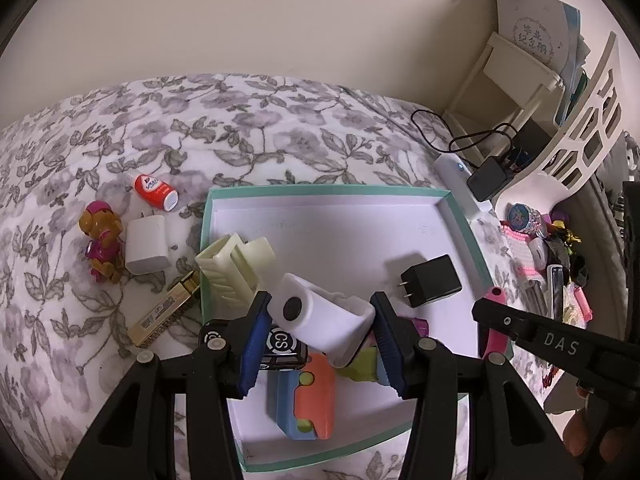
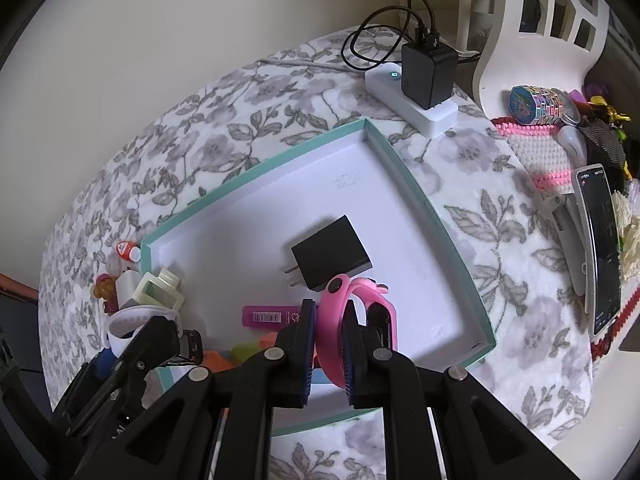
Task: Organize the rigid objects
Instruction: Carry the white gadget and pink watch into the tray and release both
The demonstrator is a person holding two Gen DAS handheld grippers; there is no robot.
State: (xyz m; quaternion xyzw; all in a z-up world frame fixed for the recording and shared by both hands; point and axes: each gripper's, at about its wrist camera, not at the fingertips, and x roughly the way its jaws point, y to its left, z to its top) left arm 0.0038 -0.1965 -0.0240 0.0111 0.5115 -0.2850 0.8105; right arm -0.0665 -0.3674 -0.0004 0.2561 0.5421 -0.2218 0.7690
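Note:
A shallow teal-rimmed box point(image 1: 460, 216) point(image 2: 416, 188) lies on the floral bedcover. My left gripper point(image 1: 320, 332) is shut on a white plastic case with a black round button point(image 1: 316, 316), held over the box's near left part. My right gripper point(image 2: 329, 340) is shut on the strap of a pink wristband watch point(image 2: 344, 300), above the box's near edge. Inside the box lie a black plug charger point(image 1: 434, 282) point(image 2: 330, 258), a cream clip-like piece point(image 1: 232, 266), an orange and blue toy point(image 1: 308, 396), a magenta stick point(image 2: 272, 315) and a small dark car.
Left of the box on the cover lie a red-and-white bottle point(image 1: 154, 192), a white adapter point(image 1: 146, 250), a toy pup figure point(image 1: 100, 240) and a gold bar point(image 1: 168, 308). A white power strip with a black charger point(image 2: 424, 88), a phone point(image 2: 600, 248) and a white chair point(image 2: 532, 20) stand right.

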